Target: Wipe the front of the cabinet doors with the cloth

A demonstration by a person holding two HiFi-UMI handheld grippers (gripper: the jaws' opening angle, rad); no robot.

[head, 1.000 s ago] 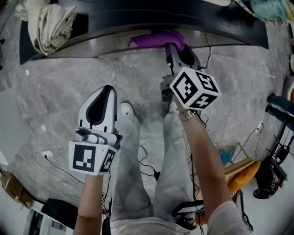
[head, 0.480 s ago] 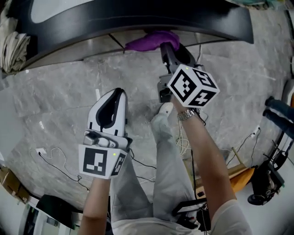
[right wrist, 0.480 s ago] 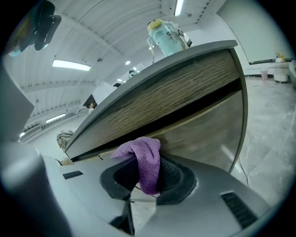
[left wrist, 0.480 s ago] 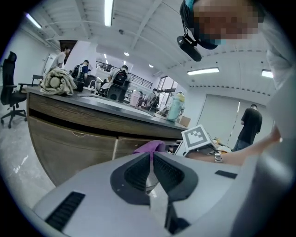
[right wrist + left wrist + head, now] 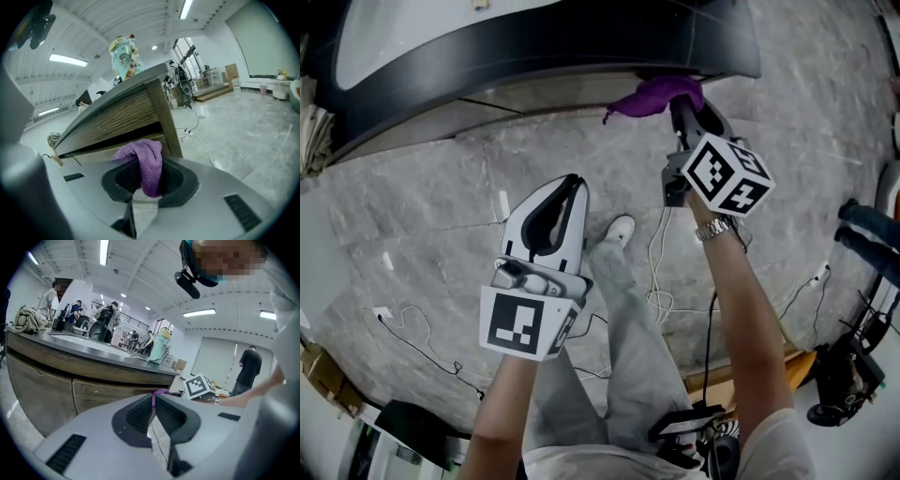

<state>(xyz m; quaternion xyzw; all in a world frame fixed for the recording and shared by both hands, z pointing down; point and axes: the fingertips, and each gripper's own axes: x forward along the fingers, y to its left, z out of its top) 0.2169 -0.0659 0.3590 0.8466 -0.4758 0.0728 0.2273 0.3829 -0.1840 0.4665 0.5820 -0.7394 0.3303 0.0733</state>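
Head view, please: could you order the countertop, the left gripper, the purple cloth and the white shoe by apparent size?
1. countertop, though partly cropped
2. left gripper, enlarged by nearness to the camera
3. purple cloth
4. white shoe

Pale, black-lined left gripper (image 5: pixel 567 181) and right gripper (image 5: pixel 682 101) bear black-and-white marker cubes (image 5: pixel 525 323); behind the right cube (image 5: pixel 727 175) sits a metal wristwatch (image 5: pixel 712 228), beside light grey trousers (image 5: pixel 628 323).

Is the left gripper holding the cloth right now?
No, the left gripper is shut with nothing in it, while the purple cloth is pinched in the right gripper.
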